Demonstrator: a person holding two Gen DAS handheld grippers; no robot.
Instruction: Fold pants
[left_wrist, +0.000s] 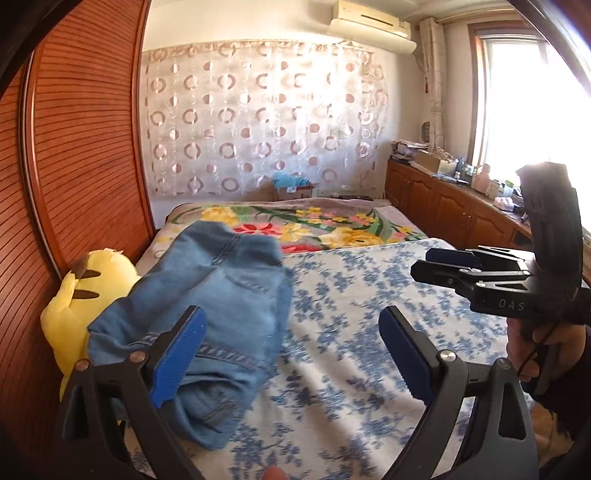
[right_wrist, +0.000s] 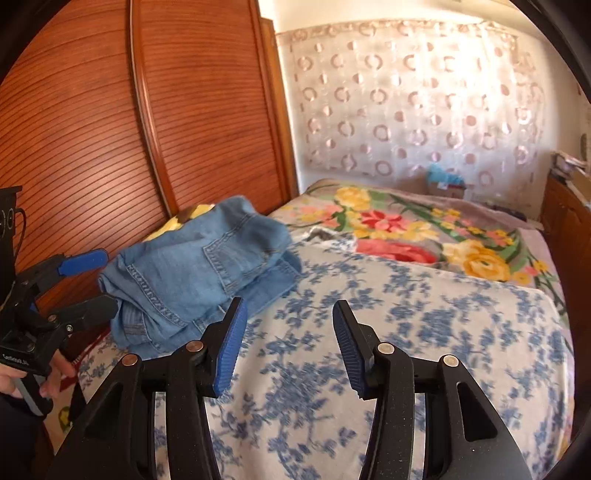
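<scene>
Bed (right_wrist: 424, 332), blue-flowered cover, with a brighter floral blanket (right_wrist: 406, 229) further up. Wooden slatted wardrobe (right_wrist: 92, 122) runs along the left edge.

Pants (right_wrist: 199, 269): blue denim, bunched in a rough folded heap at the left side of the bed, close to the wardrobe and lying partly over a yellow plush toy (left_wrist: 74, 302). Long axis, judged from the seams and the back pocket, runs from the near-left bed edge up toward the head of the bed. Which end is waistband and which is cuffs cannot be told; layers are stacked unevenly and the near end droops.

Left gripper (left_wrist: 291, 354): fingers spread wide, gripping nothing, one pad in front of the near end of the denim. Contact cannot be told.

Right gripper (right_wrist: 290, 347): fingers also apart and holding nothing, over bare cover just right of the pants.

Risks, as judgement:
1. Heap rests partly on the soft toy, so a pinch at one layer could drag the whole bundle or tip it toward the wardrobe gap.
2. Stacked layers hide edges; grabbing 2 thicknesses instead of 1 would lock in the crooked fold.
3. Loose bed cover may get caught with the denim.
</scene>
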